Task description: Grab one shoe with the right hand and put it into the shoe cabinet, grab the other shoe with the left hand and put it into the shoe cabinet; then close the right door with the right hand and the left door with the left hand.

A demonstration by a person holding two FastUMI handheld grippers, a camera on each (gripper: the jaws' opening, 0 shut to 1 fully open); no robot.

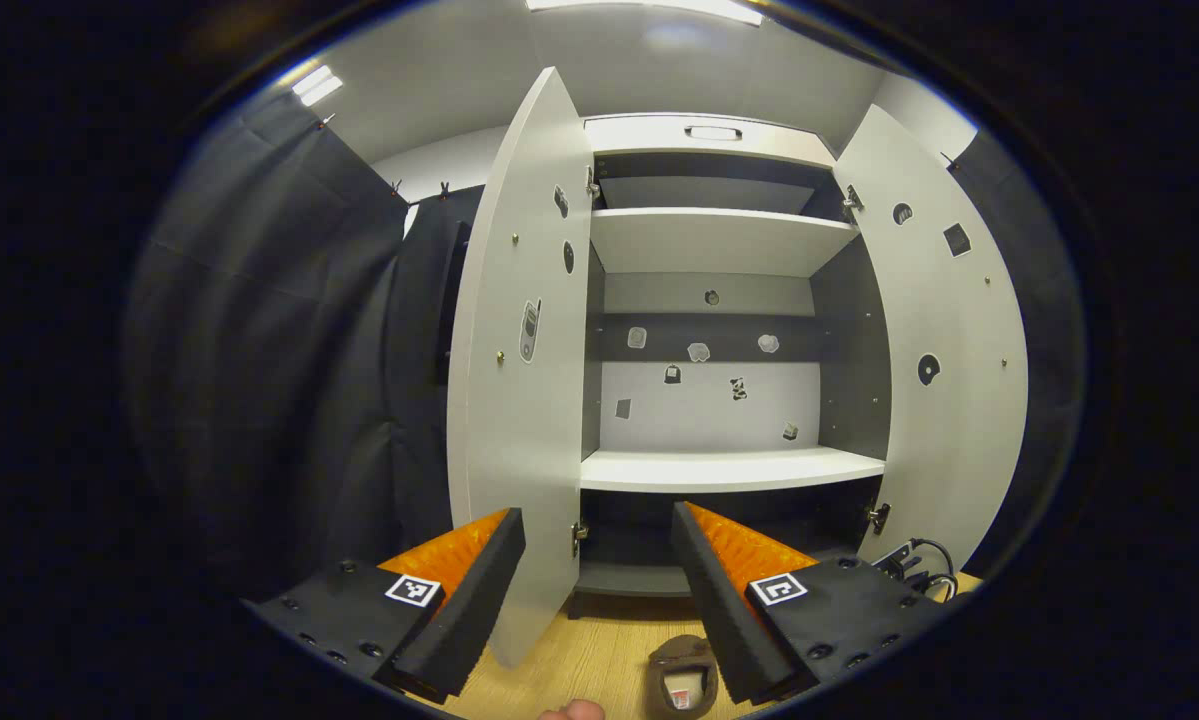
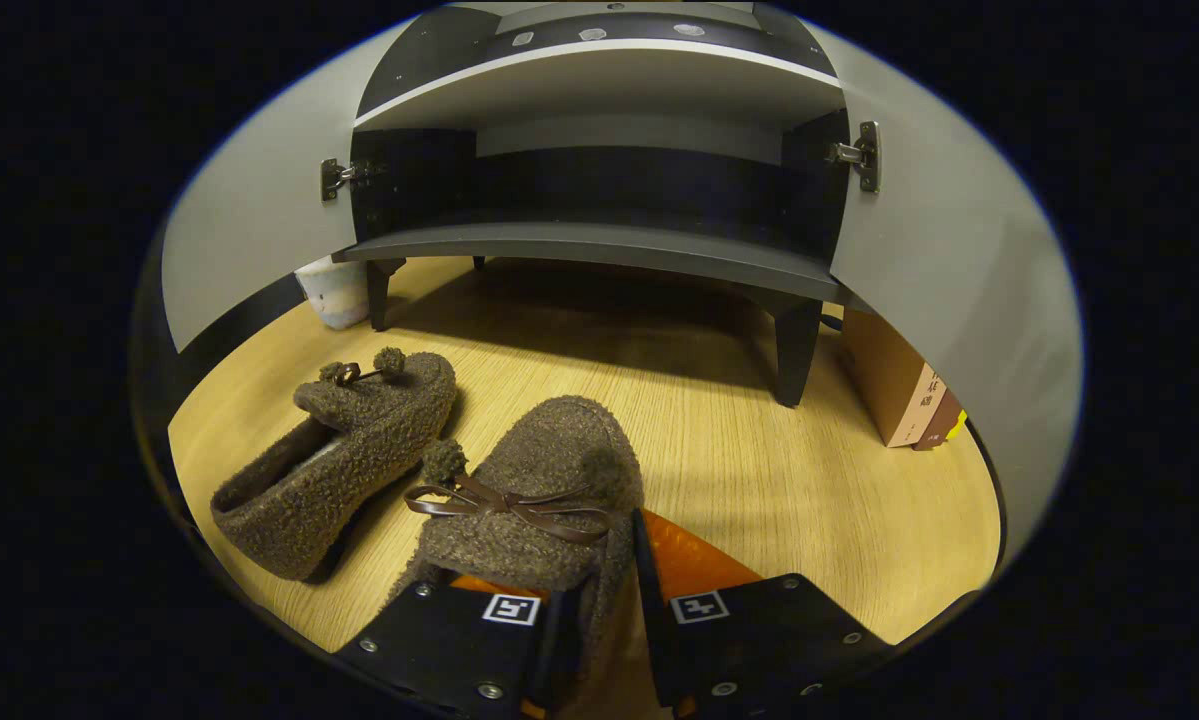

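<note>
On the wood floor in front of the shoe cabinet, the right gripper is clamped on 1 fuzzy brown shoe, 1 finger on each side of its upper just behind the little bow, so it's got a proper grip on it. The other shoe sits just beside it to the left, toe pointing at the cabinet, touching nothing. Both doors hang wide open: the left door and right door swing out either side of the shelves, which have nothing on them. The left gripper is up in front of the cabinet with its fingers spread apart, holding nothing. Down below it you can see a bit of a brown shoe on the floor. Some books lean by the cabinet's right leg.
</note>
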